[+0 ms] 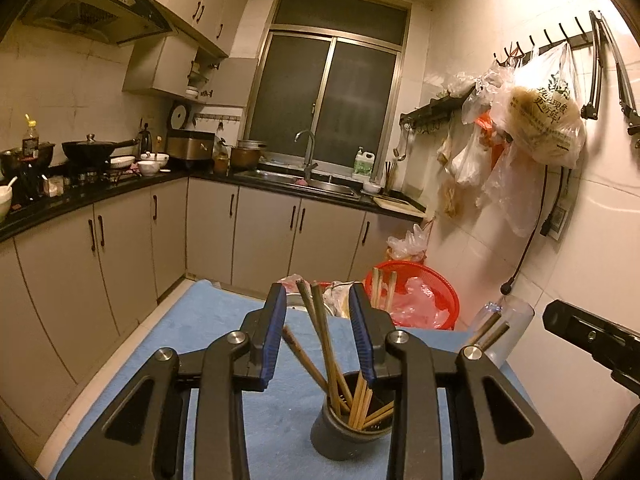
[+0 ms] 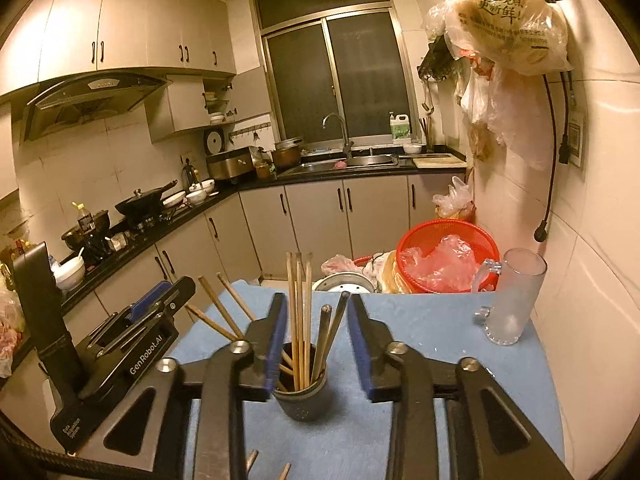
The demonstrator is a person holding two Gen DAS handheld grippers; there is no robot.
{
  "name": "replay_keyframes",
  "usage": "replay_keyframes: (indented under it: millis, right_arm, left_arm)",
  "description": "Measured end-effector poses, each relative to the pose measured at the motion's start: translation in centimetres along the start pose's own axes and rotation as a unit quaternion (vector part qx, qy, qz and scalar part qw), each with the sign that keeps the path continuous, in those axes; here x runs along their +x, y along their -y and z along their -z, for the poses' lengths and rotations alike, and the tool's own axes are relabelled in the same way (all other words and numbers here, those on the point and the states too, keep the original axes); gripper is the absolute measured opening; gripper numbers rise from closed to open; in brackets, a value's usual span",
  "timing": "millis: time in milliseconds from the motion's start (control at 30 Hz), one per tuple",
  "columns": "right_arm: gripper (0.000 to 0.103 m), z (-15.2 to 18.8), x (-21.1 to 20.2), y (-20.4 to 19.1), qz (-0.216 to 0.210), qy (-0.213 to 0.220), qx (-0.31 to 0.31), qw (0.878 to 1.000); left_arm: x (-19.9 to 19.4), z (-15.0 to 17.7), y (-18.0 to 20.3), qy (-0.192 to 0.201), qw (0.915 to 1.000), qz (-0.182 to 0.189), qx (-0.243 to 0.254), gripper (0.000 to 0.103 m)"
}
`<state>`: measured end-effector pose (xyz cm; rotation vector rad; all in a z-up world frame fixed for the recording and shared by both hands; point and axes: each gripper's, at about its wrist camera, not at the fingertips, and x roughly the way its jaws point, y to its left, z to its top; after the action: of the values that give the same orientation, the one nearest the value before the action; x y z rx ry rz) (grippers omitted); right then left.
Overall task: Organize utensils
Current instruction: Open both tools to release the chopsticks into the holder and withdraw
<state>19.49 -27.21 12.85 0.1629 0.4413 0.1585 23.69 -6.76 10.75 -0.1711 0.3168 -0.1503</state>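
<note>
A: Holder (image 2: 301,396)?
B: Dark cup on blue bench (image 2: 420,344), chopsticks (image 2: 299,312) upright inside, tips fanning outward.
A: Fingers?
B: Left gripper (image 1: 318,332) and right gripper (image 2: 318,340) parted, gripping nothing.

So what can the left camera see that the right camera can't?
Only the left view shows the long row of wall hooks above the hanging bags. Only the right view shows the whole left gripper from the side, and two chopstick ends lying near the bottom edge. Both show the dark holder full of chopsticks, the blue mat, the glass mug and the red basket.
</note>
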Motion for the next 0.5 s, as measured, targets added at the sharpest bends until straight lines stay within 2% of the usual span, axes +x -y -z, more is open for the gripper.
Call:
replay_keyframes:
  millis: [167,333,500]
  right_arm:
    - [0.053,0.9,-1.6,-0.1,-0.003,0.002,0.007,1.000]
    - [0.058,2.5,-2.5,0.0,-0.005,-0.010,0.019,1.000]
    - [0.065,4.8,-3.1,0.5,-0.008,-0.031,0.035,0.999]
  left_arm:
    - [-2.1,0.0,-0.2,0.008,0.9998,-0.011,0.012,0.038]
    - [-4.2,0.6,-0.9,0.013,0.9994,-0.029,0.013,0.073]
    - [-5.5,1.9,-2.6,-0.024,0.9993,-0.030,0.003,0.082]
